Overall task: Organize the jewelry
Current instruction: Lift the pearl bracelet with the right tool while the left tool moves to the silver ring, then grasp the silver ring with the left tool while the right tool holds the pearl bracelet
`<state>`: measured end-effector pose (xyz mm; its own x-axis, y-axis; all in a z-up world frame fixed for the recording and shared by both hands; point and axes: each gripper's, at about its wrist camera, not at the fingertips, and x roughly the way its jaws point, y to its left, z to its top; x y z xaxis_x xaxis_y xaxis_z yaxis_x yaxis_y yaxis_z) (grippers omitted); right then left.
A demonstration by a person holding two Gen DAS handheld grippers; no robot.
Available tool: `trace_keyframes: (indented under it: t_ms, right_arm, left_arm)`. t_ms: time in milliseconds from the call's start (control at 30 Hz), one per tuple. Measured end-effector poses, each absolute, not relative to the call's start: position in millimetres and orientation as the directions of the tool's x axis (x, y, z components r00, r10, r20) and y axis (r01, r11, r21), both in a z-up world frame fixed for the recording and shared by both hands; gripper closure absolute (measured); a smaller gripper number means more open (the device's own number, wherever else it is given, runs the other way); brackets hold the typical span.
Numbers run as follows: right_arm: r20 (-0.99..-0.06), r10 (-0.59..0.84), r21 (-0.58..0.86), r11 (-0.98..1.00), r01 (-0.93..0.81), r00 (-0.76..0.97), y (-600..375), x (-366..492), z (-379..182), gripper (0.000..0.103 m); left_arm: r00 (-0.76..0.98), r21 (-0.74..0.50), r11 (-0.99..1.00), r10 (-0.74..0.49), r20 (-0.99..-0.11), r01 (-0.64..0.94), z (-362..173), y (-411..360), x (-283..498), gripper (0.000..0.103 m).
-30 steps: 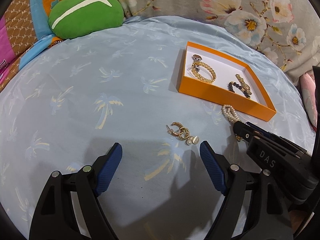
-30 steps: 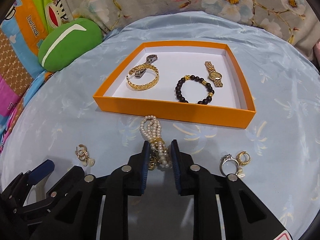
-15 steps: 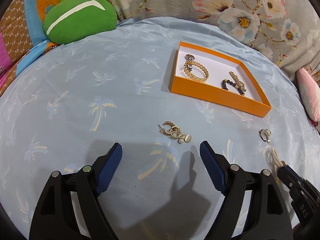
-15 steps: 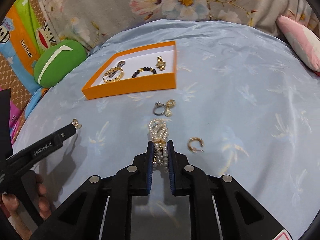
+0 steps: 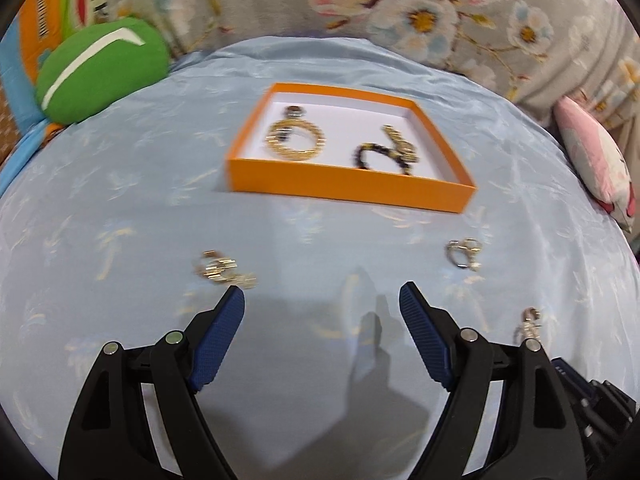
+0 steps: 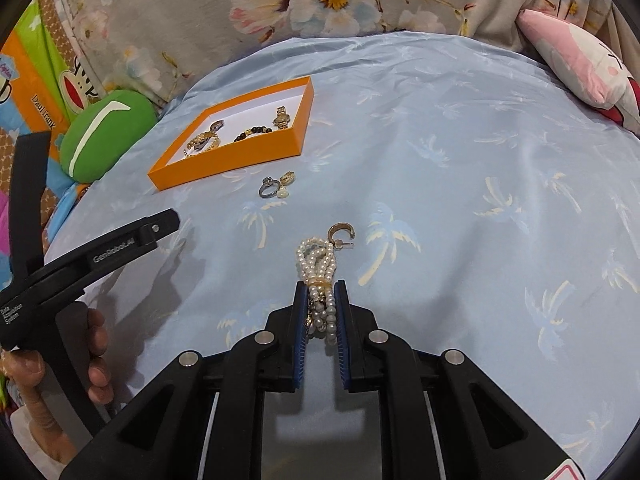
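Note:
My right gripper [image 6: 321,286] is shut on a pearl bracelet [image 6: 316,256] and holds it above the blue cloth. A gold hoop earring [image 6: 341,233] lies just beyond it. The orange box [image 6: 224,160] at the far left holds a gold bracelet [image 5: 295,141], a dark bead bracelet [image 5: 370,156] and a gold watch [image 6: 281,117]. A ring with earrings [image 6: 276,186] lies in front of the box. My left gripper [image 5: 322,292] is open and empty above the cloth. Gold earrings [image 5: 220,270] lie by its left fingertip, and the ring cluster [image 5: 464,252] lies to its right.
A green cushion [image 5: 96,68] sits at the far left and a pink pillow [image 6: 580,60] at the far right. Floral fabric [image 5: 400,12] rises behind the blue cloth [image 6: 480,200]. The left gripper's body [image 6: 80,264] and the hand holding it show at the right wrist view's left edge.
My right gripper has carried the pearl bracelet up and back from the box. The left wrist view has swung right; the gold earrings now sit by its left fingertip.

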<state>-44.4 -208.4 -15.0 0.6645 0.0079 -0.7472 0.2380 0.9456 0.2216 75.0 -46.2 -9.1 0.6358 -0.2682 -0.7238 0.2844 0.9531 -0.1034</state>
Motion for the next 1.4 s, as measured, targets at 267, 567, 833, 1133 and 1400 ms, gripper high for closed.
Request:
trace_keyframes:
  t_ms: [267, 567, 833, 1133, 1400]
  right_arm:
    - [-0.745, 0.012, 0.243, 0.936, 0.254, 0.667, -219, -50, -16, 0.091]
    - [-0.74, 0.029, 0.263, 0.932, 0.25, 0.671, -222, -50, -16, 0.091]
    - [-0.741, 0.035, 0.264, 0.933, 0.243, 0.67, -222, -48, -17, 0.091]
    - [-0.743, 0.037, 0.265, 0.933, 0.242, 0.669, -221, -47, -16, 0.091]
    - [-0.744, 0.036, 0.264, 0.933, 0.244, 0.668, -221, -47, -16, 0.091]
  left_arm:
    - [0.563, -0.055, 0.902, -0.313, -0.765, 0.428, -18, -114, 84, 0.03]
    - [0.581, -0.005, 0.916, -0.259, -0.772, 0.402, -21, -125, 99, 0.031]
    - [0.583, 0.007, 0.914, -0.253, -0.772, 0.406, -20, -127, 102, 0.032]
    - [0.599, 0.011, 0.92, -0.247, -0.762, 0.393, -18, -129, 107, 0.064]
    - [0.585, -0.059, 0.917, -0.3, -0.754, 0.394, -15, -109, 104, 0.077]
